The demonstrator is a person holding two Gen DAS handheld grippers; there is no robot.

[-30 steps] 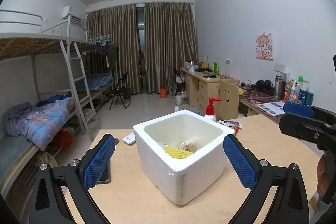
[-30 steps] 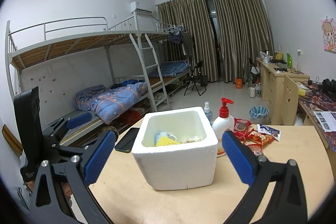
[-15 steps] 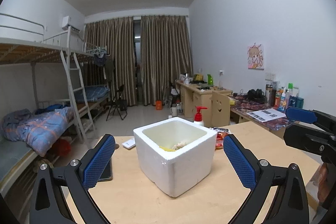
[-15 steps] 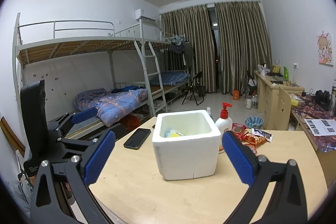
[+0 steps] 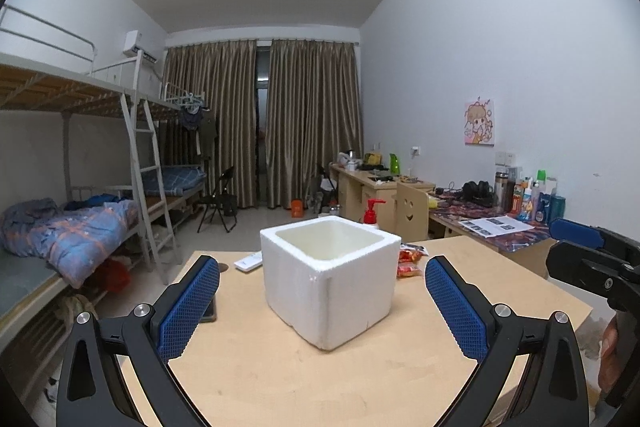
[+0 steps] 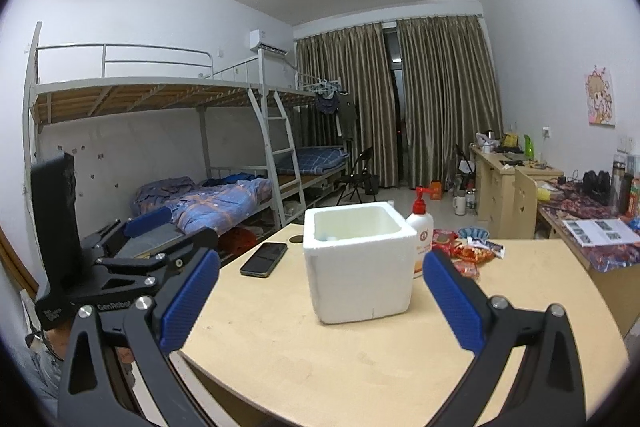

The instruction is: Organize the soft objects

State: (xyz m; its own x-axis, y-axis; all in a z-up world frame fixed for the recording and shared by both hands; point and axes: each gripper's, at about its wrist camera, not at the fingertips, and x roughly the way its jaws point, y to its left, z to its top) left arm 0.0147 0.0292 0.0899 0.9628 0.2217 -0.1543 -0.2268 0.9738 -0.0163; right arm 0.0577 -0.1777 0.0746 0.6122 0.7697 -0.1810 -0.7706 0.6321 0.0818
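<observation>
Square white foam box (image 5: 332, 279) on smooth wooden table (image 5: 400, 379), contents barely visible, both claws (image 5: 322, 297) (image 6: 320, 291) spread, empty

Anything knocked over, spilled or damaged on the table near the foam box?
Nothing stands out. The foam box sits upright and intact on the table, the pump bottle stands behind it, and the phone lies flat. The snack packets are loosely scattered.

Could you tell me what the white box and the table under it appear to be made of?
White box: likely expanded polystyrene foam; matte, faintly grainy, thick walls, rounded edges, small dents. Table: looks like pale wood or a wood-look laminate; smooth, low sheen, faint grain. Which of the two I cannot tell.
</observation>
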